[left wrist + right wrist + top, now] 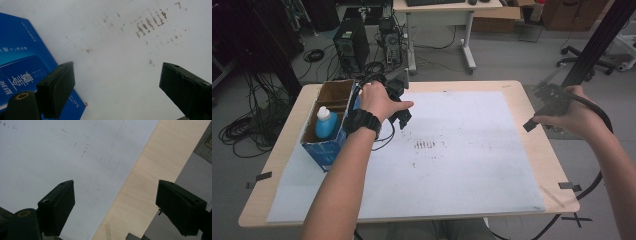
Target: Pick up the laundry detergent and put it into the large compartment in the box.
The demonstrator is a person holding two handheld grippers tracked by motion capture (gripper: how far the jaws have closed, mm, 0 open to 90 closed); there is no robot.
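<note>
A blue cardboard box [328, 131] with its top flaps open stands at the table's left, and a blue bottle with a white cap [326, 122] sits upright inside it. My left gripper [402, 116] hovers just right of the box, over the white sheet [452, 150]. Its jaws stand wide apart with nothing between them [117, 85], and the box's blue printed side [22, 67] lies beside its left jaw. My right gripper [537, 117] is held above the table's right edge. It is open and empty [115, 207], over the border of the sheet and the bare wood [140, 190].
Dark smudges [426, 145] mark the middle of the white sheet. Black tape strips [569, 186] sit on the table's right and left edges. Behind the table are a computer tower [349, 47], tangled cables, a desk and an office chair base.
</note>
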